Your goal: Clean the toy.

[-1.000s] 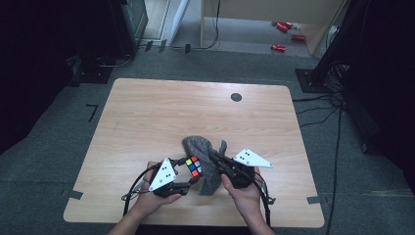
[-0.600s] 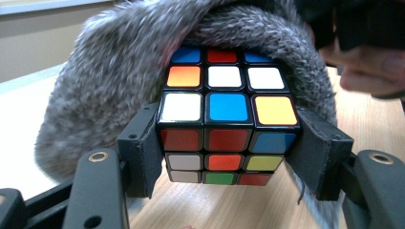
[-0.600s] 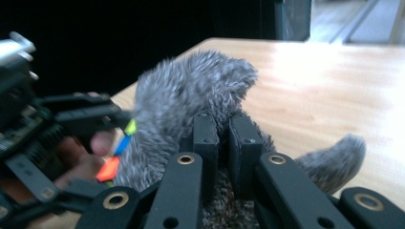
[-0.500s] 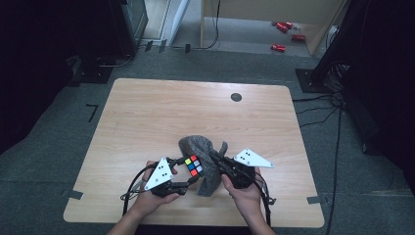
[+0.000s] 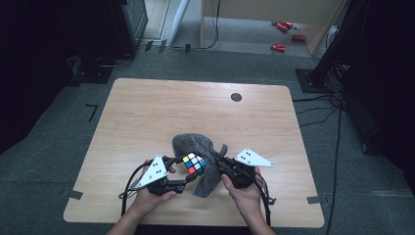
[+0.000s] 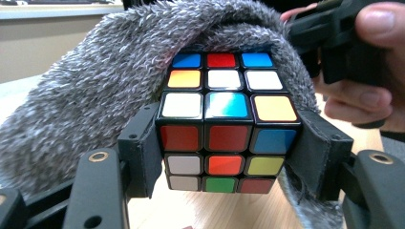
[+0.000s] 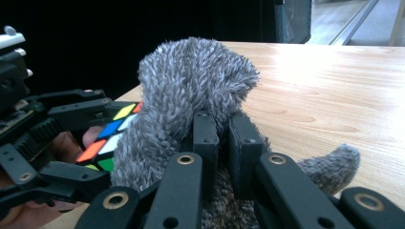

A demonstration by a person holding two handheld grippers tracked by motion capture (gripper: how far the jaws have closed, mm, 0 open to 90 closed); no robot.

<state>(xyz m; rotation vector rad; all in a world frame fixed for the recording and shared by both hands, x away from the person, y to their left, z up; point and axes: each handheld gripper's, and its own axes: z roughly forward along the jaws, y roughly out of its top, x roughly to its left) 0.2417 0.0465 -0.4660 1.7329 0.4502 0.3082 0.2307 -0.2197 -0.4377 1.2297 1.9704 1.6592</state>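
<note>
The left gripper (image 5: 182,180) clamps a Rubik's cube (image 6: 224,121) just above the table's (image 5: 147,112) near edge. The right gripper (image 7: 222,138) pinches the grey fuzzy cloth (image 7: 191,90) draped over it. The wiping step seems underway; next, the cloth should rub another face.

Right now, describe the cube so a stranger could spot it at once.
Look at the near edge of the wooden table, between the person's two hands. The left gripper clamps the cube by its sides, half under a grey fuzzy cloth that the right gripper pinches. It is the one many-coloured thing there, a grid of bright squares.
</note>
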